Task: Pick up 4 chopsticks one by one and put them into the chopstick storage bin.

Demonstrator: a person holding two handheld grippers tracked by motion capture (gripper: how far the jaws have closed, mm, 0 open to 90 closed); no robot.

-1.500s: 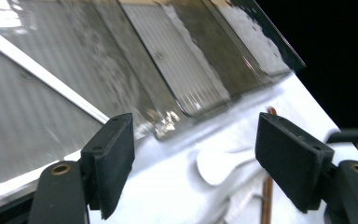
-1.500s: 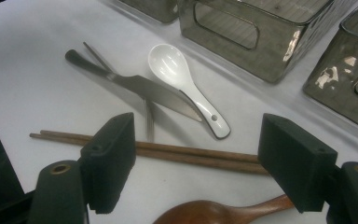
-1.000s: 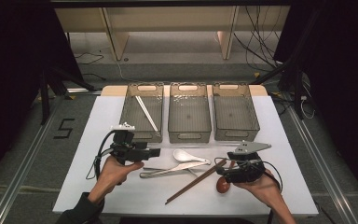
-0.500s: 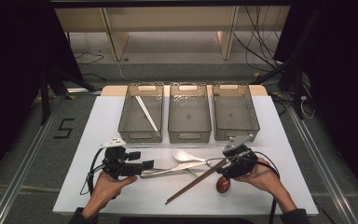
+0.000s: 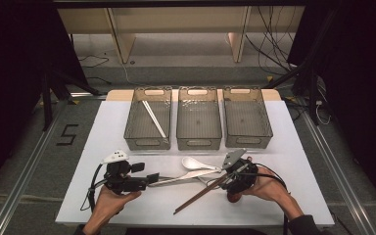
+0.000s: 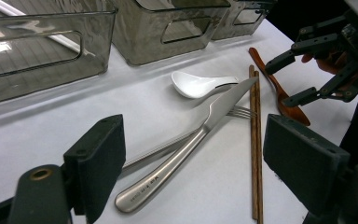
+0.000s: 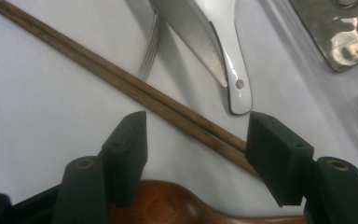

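I have both tools low over the near half of the worktop (image 5: 127, 122), where the cutlery lies in a loose pile. My left hand-held gripper (image 6: 193, 163) has its jaws wide apart, with nothing pressed between the pads; they straddle the handle end of the steel knife (image 6: 200, 133). The knife lies on top of the fork (image 6: 240, 112), whose tines poke out beside the blade. The knife's tip reaches the white spoon (image 6: 198, 85), which sits just in front of the middle bin (image 5: 199, 120).

My right hand-held gripper (image 7: 193, 149) has just been closing, yet its jaws are well apart and grip nothing. Between them passes the pair of wooden chopsticks (image 7: 121, 79), lying side by side and running at a slant towards the near edge. The wooden spoon (image 7: 177, 207) lies below that gripper, close under its jaws; I cannot tell whether a pad touches it.

Three smoky clear bins stand in a row along the far part of the worktop. The left bin (image 5: 147, 139) holds white chopsticks (image 5: 154, 119). The right bin (image 5: 247, 119) is beside the middle one.
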